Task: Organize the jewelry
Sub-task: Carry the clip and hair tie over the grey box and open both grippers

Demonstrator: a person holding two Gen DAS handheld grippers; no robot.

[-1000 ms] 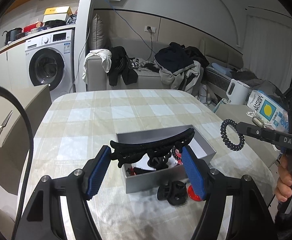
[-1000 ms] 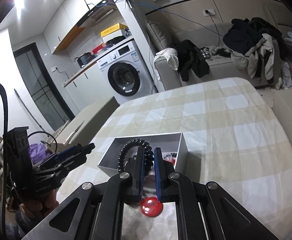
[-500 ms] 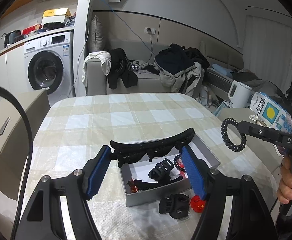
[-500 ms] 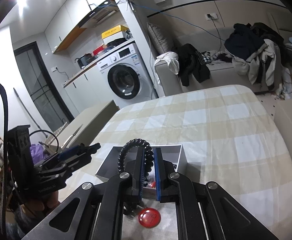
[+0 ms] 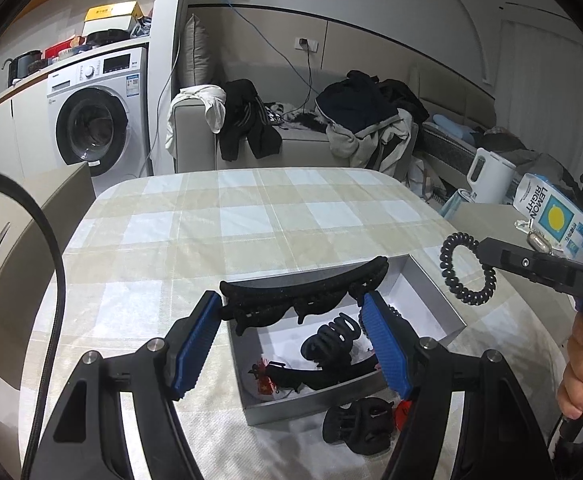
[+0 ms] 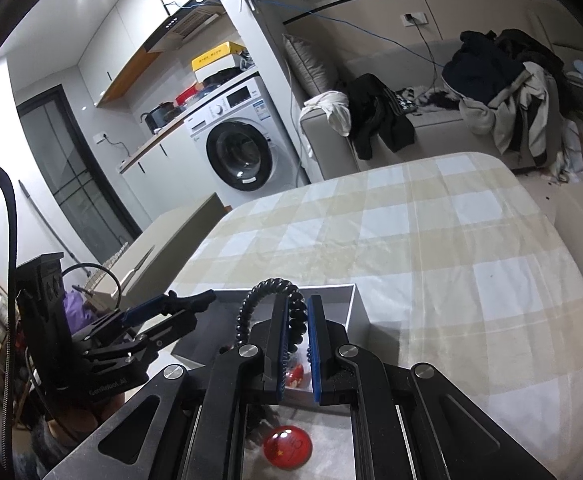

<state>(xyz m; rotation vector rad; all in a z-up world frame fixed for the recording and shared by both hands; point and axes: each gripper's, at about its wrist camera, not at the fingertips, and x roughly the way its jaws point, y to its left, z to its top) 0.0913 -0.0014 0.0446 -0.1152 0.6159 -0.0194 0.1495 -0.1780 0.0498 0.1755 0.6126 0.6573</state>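
Above the grey box (image 5: 431, 300): left gripper (image 5: 295, 312) clamping long black hair claw (image 5: 303, 294); right gripper (image 6: 298, 334) pinching black coil hair tie (image 6: 263, 292).

Washing machine (image 5: 91, 120), kettle (image 5: 489, 176), sofa (image 6: 431, 128)

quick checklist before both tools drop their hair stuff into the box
1. Left tool grips the long black hair clip at both ends: ok.
2. Right tool shut on the spiral hair tie: ok.
3. Grey box open, no lid: ok.
4. Long clip over the box: ok.
5. Free floor space in the box beside the black claw clip: ok.
6. Spiral tie directly above the box: cannot tell.
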